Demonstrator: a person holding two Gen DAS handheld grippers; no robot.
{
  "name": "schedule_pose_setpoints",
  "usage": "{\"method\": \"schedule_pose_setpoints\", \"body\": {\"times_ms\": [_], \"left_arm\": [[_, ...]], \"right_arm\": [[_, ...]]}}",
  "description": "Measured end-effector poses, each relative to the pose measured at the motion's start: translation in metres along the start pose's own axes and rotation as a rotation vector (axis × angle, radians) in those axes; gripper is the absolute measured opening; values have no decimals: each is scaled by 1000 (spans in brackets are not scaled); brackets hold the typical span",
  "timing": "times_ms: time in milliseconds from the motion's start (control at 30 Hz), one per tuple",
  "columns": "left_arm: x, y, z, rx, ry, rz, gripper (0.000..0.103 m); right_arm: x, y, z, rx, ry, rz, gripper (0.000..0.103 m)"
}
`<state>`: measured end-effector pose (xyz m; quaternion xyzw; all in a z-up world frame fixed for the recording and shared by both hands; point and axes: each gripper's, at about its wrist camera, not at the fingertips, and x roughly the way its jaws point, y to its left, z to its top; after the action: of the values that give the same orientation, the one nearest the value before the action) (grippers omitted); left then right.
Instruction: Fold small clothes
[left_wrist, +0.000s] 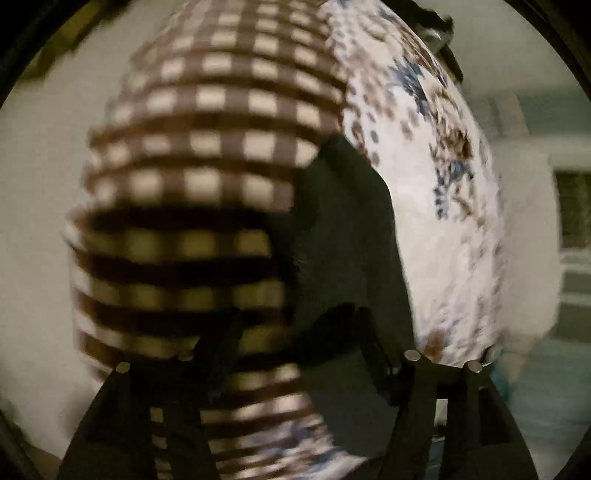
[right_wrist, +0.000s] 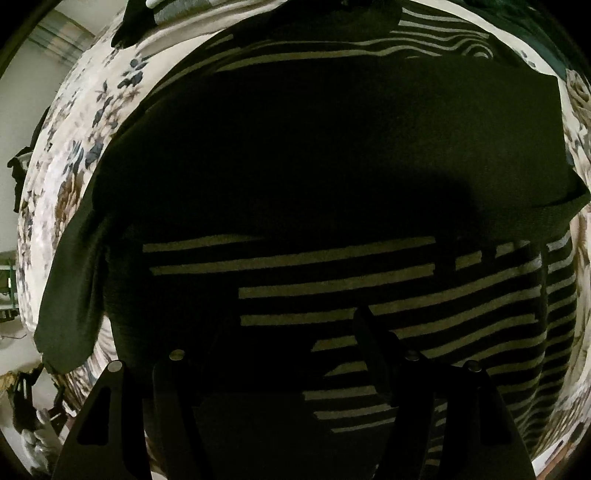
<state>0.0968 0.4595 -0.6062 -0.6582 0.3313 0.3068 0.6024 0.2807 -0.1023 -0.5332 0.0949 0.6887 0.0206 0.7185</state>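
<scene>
Left gripper (left_wrist: 295, 332): jaws spread, nothing pinched, dark cloth (left_wrist: 343, 229) lying between them over checked fabric (left_wrist: 207, 147) and floral bedsheet (left_wrist: 443, 221); view blurred. Right gripper (right_wrist: 295, 332): jaws apart, nothing pinched, pointing down at dark striped garment (right_wrist: 332, 166) spread flat on the bedsheet.

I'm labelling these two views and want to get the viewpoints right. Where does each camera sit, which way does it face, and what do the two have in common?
Left wrist: on the left gripper, angled down at a checked cloth and a dark cloth on the floral sheet; blurred; only its fingers show.
Right wrist: on the right gripper, looking straight down at a dark striped garment; only its fingers show.
Shared: the floral sheet; no hand shows in either.
</scene>
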Motion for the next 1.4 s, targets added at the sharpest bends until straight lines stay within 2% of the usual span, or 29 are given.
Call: {"method": "schedule_pose_setpoints", "body": {"times_ms": [67, 133, 167, 200, 233, 267, 367, 500, 633, 700, 833, 1000, 1067, 1133, 1267, 1333, 1400], "left_arm": [[11, -6, 0, -19, -20, -10, 60], [18, -17, 2, 6, -97, 71, 59], [19, -25, 3, 31, -144, 126, 44], [20, -35, 3, 71, -185, 196, 18], [21, -44, 4, 107, -207, 244, 9], [20, -54, 4, 139, -227, 267, 3], [4, -79, -1, 223, -298, 285, 2], [-20, -120, -16, 353, -345, 266, 2], [-33, -189, -65, 574, -362, 211, 2], [-32, -227, -106, 701, -339, 174, 2], [0, -304, -226, 961, -223, 80, 2], [64, -356, -409, 1171, 37, -47, 2], [91, -364, -489, 1266, 147, -83, 2], [113, -363, -553, 1332, 240, -90, 2], [159, -346, -640, 1414, 417, -24, 4], [171, -335, -657, 1426, 478, 16, 5], [171, -329, -660, 1436, 484, 37, 10]], "right_arm": [[-2, 3, 0, -8, -2, -7, 68], [-7, 7, 2, -23, -20, -47, 68], [-9, 11, 4, -32, -27, -92, 72], [-11, 16, 9, -48, -36, -171, 81], [-11, 20, 13, -57, -46, -230, 84], [-16, 21, 18, -58, -69, -291, 84], [-31, 16, 33, -37, -123, -371, 85], [-42, 6, 53, 24, -142, -331, 85], [-47, -21, 64, 75, -156, -256, 85], [-47, -42, 64, 105, -144, -216, 85], [-57, -93, 55, 170, -129, -169, 85], [-86, -159, 41, 228, -148, -197, 85], [-97, -191, 39, 256, -152, -206, 85], [-105, -223, 40, 272, -159, -226, 85], [-113, -268, 42, 236, -136, -269, 85], [-118, -284, 43, 221, -124, -253, 85], [-124, -296, 44, 215, -115, -220, 85]]}}
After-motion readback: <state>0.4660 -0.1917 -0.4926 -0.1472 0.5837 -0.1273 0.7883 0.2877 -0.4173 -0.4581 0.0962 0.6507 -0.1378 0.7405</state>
